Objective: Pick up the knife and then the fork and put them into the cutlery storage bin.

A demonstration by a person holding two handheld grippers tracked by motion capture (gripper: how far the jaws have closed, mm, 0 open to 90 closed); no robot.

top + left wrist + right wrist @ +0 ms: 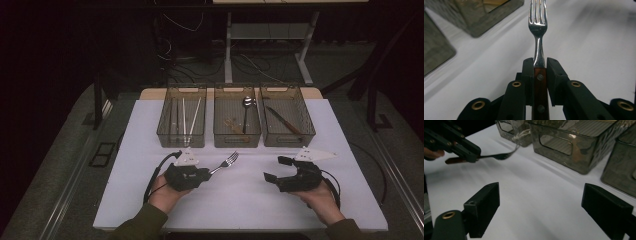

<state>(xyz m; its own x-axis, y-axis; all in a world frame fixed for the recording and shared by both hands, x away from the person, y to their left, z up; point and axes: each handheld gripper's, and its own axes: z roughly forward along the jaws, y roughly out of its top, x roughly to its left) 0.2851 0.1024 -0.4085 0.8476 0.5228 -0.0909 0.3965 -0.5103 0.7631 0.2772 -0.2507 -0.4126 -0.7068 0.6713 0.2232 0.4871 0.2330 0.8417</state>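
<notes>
My left gripper is shut on a fork with a steel head and a brown riveted handle. In the left gripper view the jaws clamp that handle and the tines point toward the bins. The fork hangs just above the white table cover, tines aimed up and right. My right gripper stands open at the right with nothing between its jaws; its wide-apart fingers frame bare white cover. The right gripper view also has the fork held by the other gripper at upper left.
Three smoky clear bins stand in a row at the table's far side: the left bin holds chopsticks, the middle bin a spoon and wooden pieces, the right bin a knife. The white cover reaches the front edge.
</notes>
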